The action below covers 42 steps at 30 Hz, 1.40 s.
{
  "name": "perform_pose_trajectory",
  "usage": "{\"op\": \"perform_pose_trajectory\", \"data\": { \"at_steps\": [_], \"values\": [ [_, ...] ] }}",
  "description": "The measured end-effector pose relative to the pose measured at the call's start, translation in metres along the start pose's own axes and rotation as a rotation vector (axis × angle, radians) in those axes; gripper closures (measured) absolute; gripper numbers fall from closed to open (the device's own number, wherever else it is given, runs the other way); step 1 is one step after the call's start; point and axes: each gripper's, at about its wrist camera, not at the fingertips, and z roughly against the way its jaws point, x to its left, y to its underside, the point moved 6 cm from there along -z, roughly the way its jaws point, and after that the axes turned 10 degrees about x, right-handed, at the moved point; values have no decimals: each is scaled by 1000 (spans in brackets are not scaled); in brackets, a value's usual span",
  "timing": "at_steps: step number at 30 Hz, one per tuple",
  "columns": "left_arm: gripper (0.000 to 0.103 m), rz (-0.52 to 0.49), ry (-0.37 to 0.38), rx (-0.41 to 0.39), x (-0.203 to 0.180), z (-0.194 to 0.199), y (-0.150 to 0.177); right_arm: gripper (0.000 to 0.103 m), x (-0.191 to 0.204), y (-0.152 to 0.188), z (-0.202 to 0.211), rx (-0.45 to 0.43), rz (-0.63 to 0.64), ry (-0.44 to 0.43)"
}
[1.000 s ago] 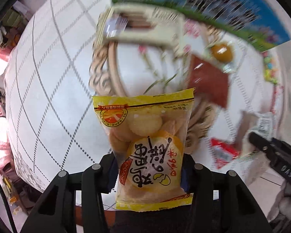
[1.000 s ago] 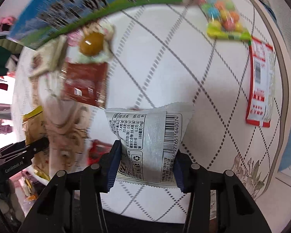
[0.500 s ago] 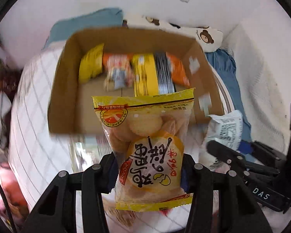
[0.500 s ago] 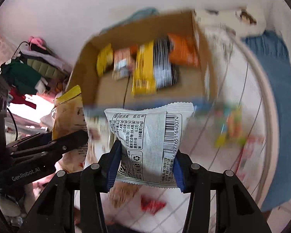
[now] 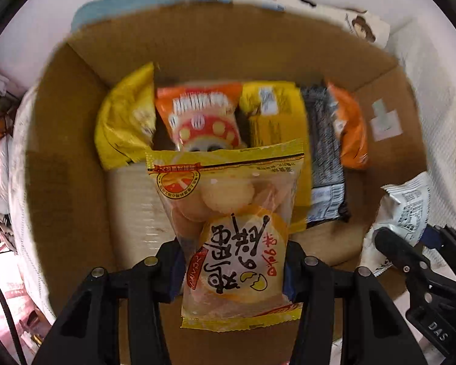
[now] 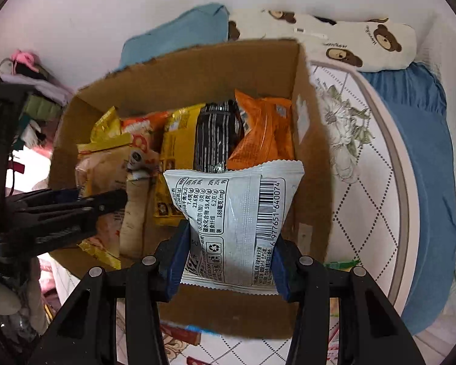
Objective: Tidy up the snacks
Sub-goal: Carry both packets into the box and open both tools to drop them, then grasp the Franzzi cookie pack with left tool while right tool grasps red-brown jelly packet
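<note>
My left gripper is shut on a yellow bag of egg biscuits and holds it over the open cardboard box. My right gripper is shut on a silver-white snack packet over the same box, towards its right side. Several snack packs stand along the box's far wall: a yellow bag, an orange mushroom pack, a black striped pack and an orange pack. Each gripper shows in the other's view: the right one, the left one.
The box sits on a white quilted bed cover. A bear-print pillow and a blue cloth lie behind it by the wall, and a blue sheet lies at the right. Loose packets lie below the box's near edge.
Both grippers swung up from the snack-strewn cover and moved in over the cardboard box, still holding their packets. The box fills both views now.
</note>
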Motion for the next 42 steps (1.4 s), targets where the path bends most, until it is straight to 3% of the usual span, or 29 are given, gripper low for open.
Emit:
{"op": "perform_pose_trajectory", "data": {
  "at_steps": [4, 5, 6, 7, 8, 9, 15, 20, 30, 42],
  "values": [
    [55, -4, -3, 58, 0, -19, 5, 51, 6, 0, -21, 72, 41, -2],
    [48, 3, 1, 72, 1, -23, 7, 51, 7, 2, -25, 84, 39, -2],
    [41, 16, 13, 89, 3, -27, 8, 42, 8, 4, -29, 98, 43, 13],
    [22, 23, 25, 93, 4, -29, 8, 26, 9, 5, -31, 104, 47, 28],
    [12, 28, 32, 89, 5, -29, 8, 18, 8, 4, -33, 103, 43, 43],
    [12, 29, 24, 78, 8, -27, 9, 9, 7, 4, -35, 106, 39, 49],
    [12, 60, 14, 25, 23, -11, 10, 8, 6, 5, -35, 110, 17, 48],
    [12, 82, -14, -64, 43, 18, 25, 8, 4, 6, -25, 78, -3, 39],
    [12, 89, -78, -252, 40, 69, 66, 8, 5, 23, 22, -55, -9, 73],
    [12, 72, -105, -415, 22, 120, 110, 8, 27, 64, 86, -220, 8, 65]
  ]
}}
